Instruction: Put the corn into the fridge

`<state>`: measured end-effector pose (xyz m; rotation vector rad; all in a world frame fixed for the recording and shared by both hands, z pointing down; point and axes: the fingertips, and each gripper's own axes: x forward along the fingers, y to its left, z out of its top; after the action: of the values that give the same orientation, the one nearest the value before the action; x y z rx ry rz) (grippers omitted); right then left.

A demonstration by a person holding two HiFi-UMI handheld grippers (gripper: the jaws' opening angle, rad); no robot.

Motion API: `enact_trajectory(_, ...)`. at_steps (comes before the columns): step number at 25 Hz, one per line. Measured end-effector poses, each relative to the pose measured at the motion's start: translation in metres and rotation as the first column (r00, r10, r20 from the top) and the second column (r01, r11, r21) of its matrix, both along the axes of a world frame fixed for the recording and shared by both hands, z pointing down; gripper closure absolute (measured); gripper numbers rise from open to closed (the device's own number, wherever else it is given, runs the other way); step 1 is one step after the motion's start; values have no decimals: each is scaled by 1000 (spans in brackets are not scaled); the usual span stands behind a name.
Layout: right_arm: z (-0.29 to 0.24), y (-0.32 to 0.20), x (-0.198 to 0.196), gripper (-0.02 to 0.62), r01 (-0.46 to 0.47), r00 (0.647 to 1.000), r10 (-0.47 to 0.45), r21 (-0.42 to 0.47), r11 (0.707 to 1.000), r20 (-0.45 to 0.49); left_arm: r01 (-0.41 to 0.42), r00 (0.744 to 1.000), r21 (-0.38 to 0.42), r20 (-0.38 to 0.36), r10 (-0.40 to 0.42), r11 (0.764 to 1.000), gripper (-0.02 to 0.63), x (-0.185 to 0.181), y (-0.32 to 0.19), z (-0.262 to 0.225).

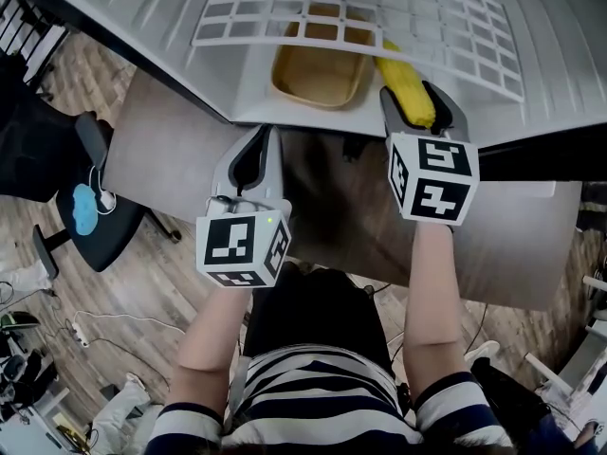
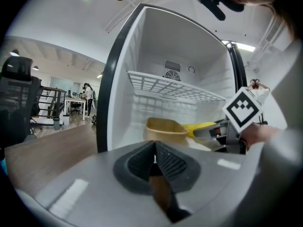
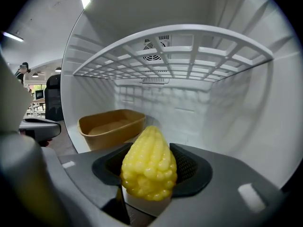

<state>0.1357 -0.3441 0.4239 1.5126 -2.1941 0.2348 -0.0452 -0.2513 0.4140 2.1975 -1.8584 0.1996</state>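
My right gripper is shut on a yellow corn cob, whose tip reaches just inside the open fridge. In the right gripper view the corn sits between the dark pads and points at the fridge's white back wall. The corn and the right gripper also appear at the fridge's mouth in the left gripper view. My left gripper hangs outside, below the fridge's front edge; its pads meet with nothing between them.
A tan tray stands on the fridge floor left of the corn. A white wire shelf spans the fridge above it. A black office chair stands on the wooden floor at the left. A person stands far off by desks.
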Motion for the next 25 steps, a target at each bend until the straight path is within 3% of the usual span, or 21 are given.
enact_trajectory(15,19,1,0,347,21,992,-29,-73,997,-119,-3,1000,-16,4,3,1000,606,-7,2,6)
enact_trajectory(25,18,2,0,344,21,988,-26,-35,999,-150,-14,1000,-6,0,14,1000,606,-8,3,3)
